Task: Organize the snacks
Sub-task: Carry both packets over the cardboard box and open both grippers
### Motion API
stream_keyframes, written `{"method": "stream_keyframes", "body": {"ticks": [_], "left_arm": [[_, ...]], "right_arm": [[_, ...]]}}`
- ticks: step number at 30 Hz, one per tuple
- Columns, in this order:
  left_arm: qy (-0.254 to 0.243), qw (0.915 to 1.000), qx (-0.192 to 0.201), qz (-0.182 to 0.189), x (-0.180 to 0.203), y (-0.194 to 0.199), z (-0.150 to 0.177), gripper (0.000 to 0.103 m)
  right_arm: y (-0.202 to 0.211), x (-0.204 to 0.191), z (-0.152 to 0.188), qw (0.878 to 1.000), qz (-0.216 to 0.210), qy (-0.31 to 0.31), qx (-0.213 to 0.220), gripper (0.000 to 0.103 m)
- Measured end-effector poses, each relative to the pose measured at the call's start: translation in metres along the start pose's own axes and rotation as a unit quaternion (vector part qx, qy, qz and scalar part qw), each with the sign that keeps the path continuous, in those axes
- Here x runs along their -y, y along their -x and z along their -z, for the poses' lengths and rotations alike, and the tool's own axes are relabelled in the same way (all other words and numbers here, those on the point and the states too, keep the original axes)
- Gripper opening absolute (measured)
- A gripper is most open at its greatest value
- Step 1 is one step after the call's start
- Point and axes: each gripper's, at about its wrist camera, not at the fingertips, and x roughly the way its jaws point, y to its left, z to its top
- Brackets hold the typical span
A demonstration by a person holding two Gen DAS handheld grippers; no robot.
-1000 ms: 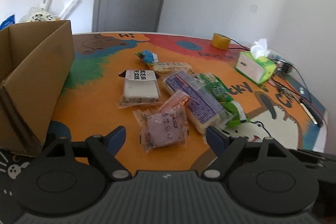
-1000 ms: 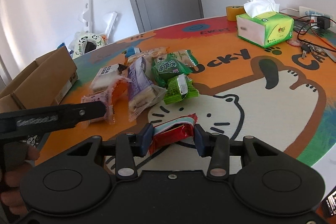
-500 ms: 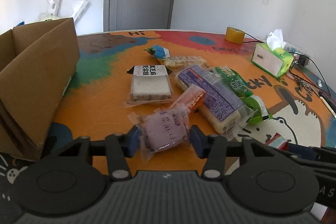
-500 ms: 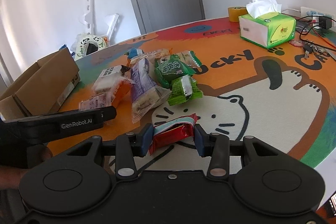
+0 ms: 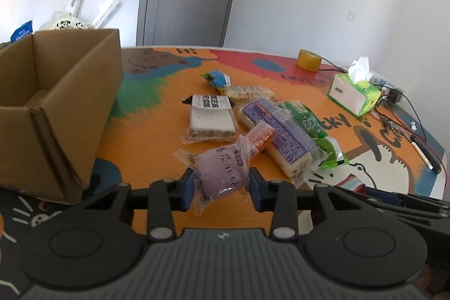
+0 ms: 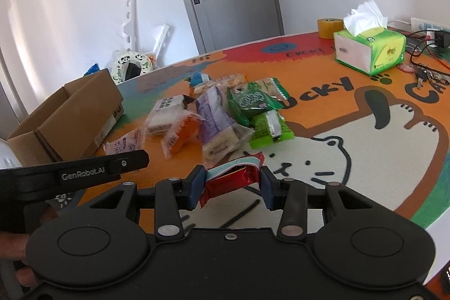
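Left gripper (image 5: 221,187): low centre of the left wrist view; its fingers are pinched on the purple snack packet (image 5: 223,170), gripping the plump middle, likely so the slippery wrapper cannot slide out.
Right gripper (image 6: 231,186): low centre of the right wrist view; its fingers are clamped on the red foil packet (image 6: 233,179), which crumples between them, so the hold looks firm.
Snack pile (image 5: 270,128): middle of the frame, wrappers overlapping on the orange desk (image 5: 149,137); taking the nearest pieces first avoids disturbing the rest.
Cardboard box (image 5: 56,103): left of the frame, open at the top and standing close to the pile, probably the place for the sorted snacks.
Tissue box (image 6: 371,47): upper right, well apart from the snacks.
Tape roll (image 6: 329,27): just behind it.
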Motion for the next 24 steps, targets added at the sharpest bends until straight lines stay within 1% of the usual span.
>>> {"method": "stream_keyframes", "body": {"ticks": [7, 9, 11, 14, 24], "left_arm": [[-0.002, 0.9997, 0.024, 0.008, -0.006, 0.025, -0.011, 0.038], [-0.002, 0.9995, 0.031, 0.009, -0.008, 0.032, -0.015, 0.038], [0.001, 0.9992, 0.038, 0.009, -0.011, 0.038, -0.019, 0.038], [0.005, 0.9987, 0.052, 0.004, -0.015, 0.050, -0.025, 0.038], [0.020, 0.9960, 0.086, -0.012, -0.036, 0.074, -0.043, 0.038]], "right_arm": [[0.007, -0.015, -0.011, 1.000, -0.013, 0.008, 0.018, 0.043], [0.008, -0.020, -0.015, 1.000, -0.022, 0.006, 0.021, 0.043], [0.008, -0.025, -0.019, 0.999, -0.023, 0.009, 0.021, 0.043], [0.009, -0.033, -0.027, 0.999, -0.038, 0.006, 0.026, 0.043], [0.008, -0.063, -0.046, 0.997, -0.059, 0.027, 0.044, 0.043]]}}
